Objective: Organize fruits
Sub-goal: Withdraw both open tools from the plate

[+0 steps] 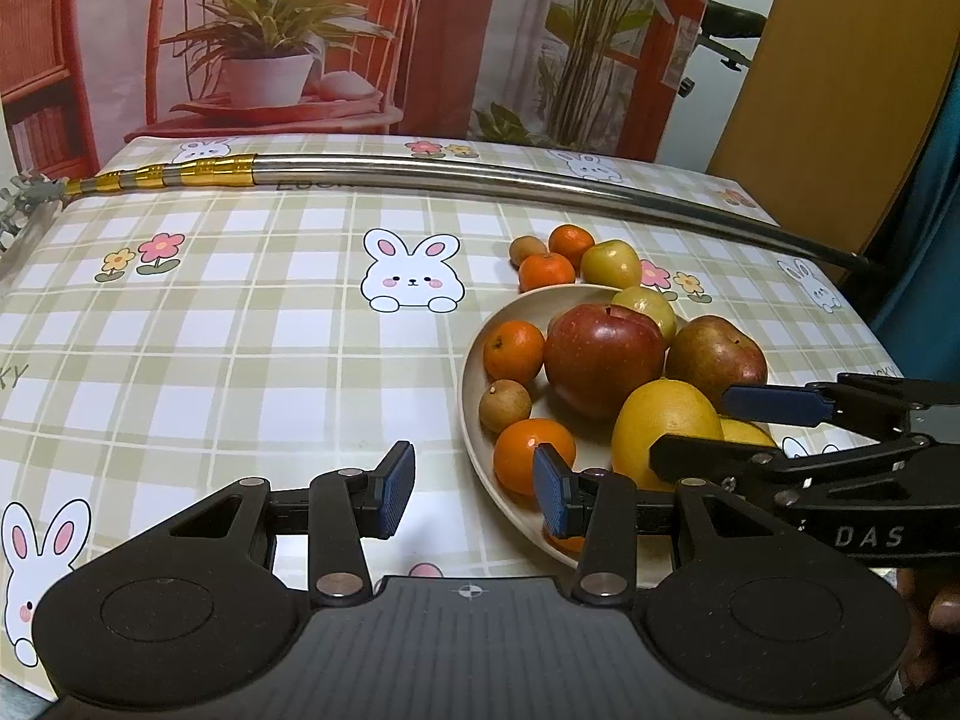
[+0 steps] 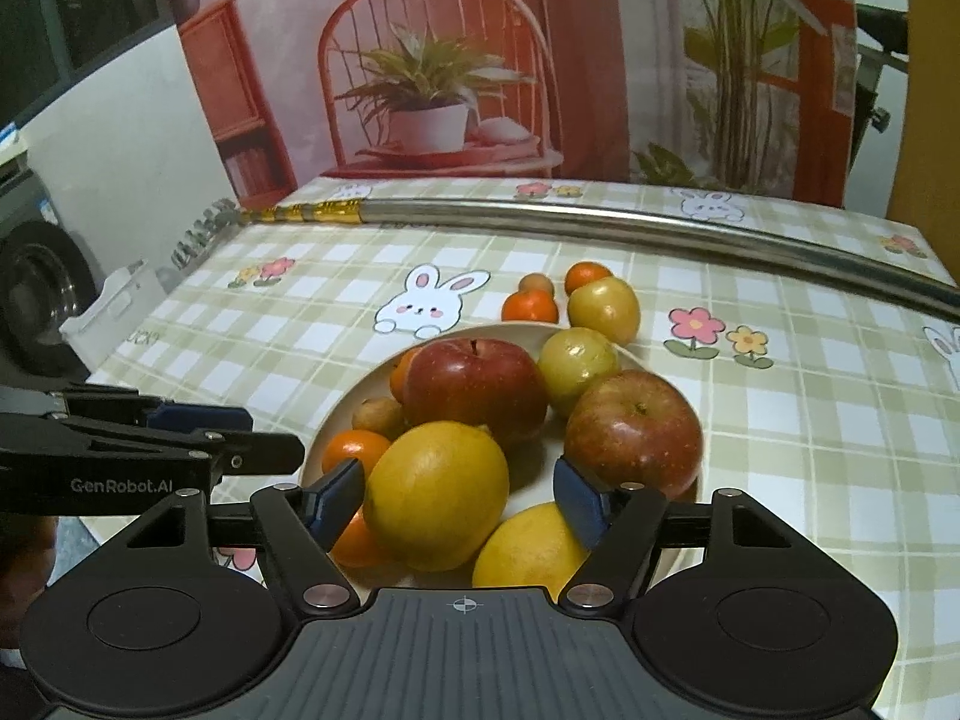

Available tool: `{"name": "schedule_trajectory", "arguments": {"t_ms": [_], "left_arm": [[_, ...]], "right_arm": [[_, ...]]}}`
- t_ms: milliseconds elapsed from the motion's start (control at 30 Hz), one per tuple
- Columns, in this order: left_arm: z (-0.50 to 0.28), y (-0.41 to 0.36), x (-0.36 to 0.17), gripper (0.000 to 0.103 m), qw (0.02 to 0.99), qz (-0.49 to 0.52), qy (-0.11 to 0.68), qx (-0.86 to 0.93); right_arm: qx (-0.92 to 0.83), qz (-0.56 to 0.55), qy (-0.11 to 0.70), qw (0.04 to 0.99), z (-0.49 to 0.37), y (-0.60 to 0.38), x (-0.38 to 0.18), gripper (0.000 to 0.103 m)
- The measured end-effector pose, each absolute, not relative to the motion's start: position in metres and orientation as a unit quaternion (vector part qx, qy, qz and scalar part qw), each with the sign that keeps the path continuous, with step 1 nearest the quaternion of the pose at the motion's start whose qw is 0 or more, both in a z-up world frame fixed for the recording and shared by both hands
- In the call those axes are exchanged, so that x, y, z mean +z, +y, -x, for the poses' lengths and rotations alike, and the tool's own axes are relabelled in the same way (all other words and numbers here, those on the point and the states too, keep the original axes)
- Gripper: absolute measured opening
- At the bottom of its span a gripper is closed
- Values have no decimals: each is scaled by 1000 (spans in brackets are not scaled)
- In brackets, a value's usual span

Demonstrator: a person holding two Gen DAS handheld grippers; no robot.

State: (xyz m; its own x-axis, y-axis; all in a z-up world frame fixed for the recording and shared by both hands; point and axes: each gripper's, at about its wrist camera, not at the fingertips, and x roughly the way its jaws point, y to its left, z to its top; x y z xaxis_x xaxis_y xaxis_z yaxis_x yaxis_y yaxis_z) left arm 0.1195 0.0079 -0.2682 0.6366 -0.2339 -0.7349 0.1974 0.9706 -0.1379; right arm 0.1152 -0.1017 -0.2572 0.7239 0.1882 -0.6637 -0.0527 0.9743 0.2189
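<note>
**Both grippers at the fruit plate, nothing held**

You hold the left gripper (image 1: 474,489) low over the checked tablecloth (image 1: 240,330), at the left edge of the beige plate (image 1: 474,360). Its jaws are spread, and between the blue pads there is only cloth and the plate rim. The right pad stands in front of a small orange (image 1: 528,450) at the near edge of the plate, but whether it touches the fruit I cannot tell.

Your right gripper (image 2: 462,492) is over the near side of the plate. Its jaws are spread wide around a big yellow lemon (image 2: 438,492); the left pad is just beside the lemon and the right pad is apart from it, so the lemon is not pinched. A second lemon (image 2: 528,546) lies under the right pad.

On the plate you also have a dark red apple (image 2: 480,384), a second reddish apple (image 2: 636,426) at the right rim, a green-yellow fruit (image 2: 576,366) behind them, another small orange (image 1: 513,351), and a small brown fruit (image 1: 504,405).

Four fruits are outside the plate, on the cloth just behind it: two small oranges (image 1: 546,270) (image 1: 570,243), one small brown fruit (image 1: 528,249) and one green-yellow fruit (image 1: 612,264), close together.

A long metal pole (image 1: 480,177) with gold tape on one end lies across the far part of the table.
</note>
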Motion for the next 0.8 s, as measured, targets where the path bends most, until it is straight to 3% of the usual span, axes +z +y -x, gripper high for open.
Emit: {"name": "schedule_trajectory", "arguments": {"t_ms": [800], "left_arm": [[-120,9,-270,46,903,20,411,-122]], "right_arm": [[43,-90,365,926,-112,-109,-262,68]]}}
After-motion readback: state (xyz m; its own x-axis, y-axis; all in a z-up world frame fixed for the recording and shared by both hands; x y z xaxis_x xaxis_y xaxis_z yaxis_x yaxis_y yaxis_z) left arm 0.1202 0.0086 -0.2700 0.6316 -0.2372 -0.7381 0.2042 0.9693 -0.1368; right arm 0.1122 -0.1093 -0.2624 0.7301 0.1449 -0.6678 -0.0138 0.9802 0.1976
